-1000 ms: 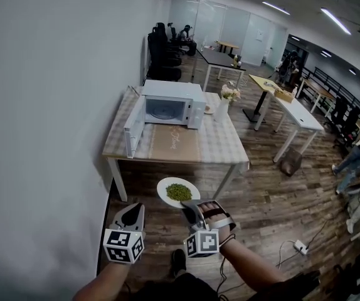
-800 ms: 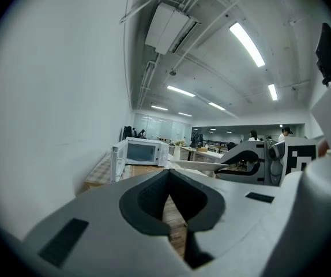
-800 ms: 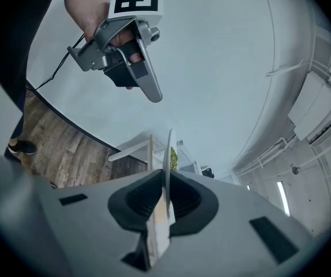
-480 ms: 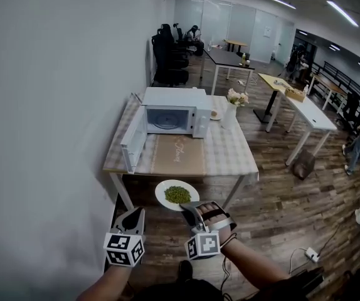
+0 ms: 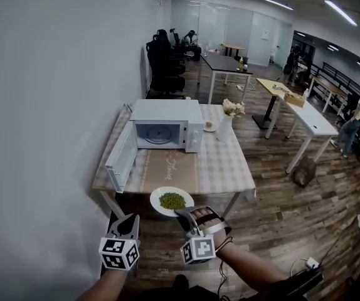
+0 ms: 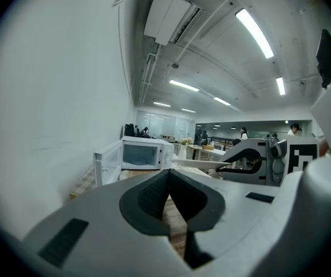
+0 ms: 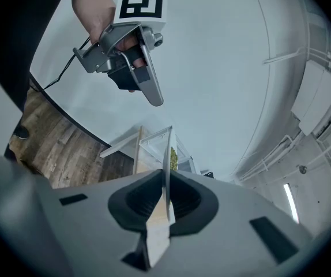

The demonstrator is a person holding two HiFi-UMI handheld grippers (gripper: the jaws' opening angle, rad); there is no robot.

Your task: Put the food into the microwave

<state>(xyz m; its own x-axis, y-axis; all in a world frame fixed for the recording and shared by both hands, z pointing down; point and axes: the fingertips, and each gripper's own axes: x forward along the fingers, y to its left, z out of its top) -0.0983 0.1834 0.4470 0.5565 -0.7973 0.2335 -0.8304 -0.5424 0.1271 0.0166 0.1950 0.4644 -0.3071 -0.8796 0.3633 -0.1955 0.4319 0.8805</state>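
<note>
A white plate [image 5: 171, 200] with a heap of green food [image 5: 172, 200] hangs level just before the table's front edge. My right gripper [image 5: 181, 213] is shut on its near rim; in the right gripper view the plate [image 7: 166, 154] runs edge-on between the pads. My left gripper [image 5: 128, 221] is to the left of the plate, shut and holding nothing, its pads meeting at the tips [image 6: 169, 172]. The white microwave [image 5: 161, 130] stands at the table's back with its door [image 5: 120, 162] swung open to the left. Its chamber looks empty.
The table [image 5: 224, 162] has a checked cloth and a tan runner. A vase of flowers [image 5: 225, 121] and a small dish [image 5: 210, 128] stand right of the microwave. A white wall runs along the left. Desks, chairs and people fill the room behind.
Both grippers and the plate have moved forward toward the table. The plate now hangs at the table's front edge. The grip on the plate is unchanged.
</note>
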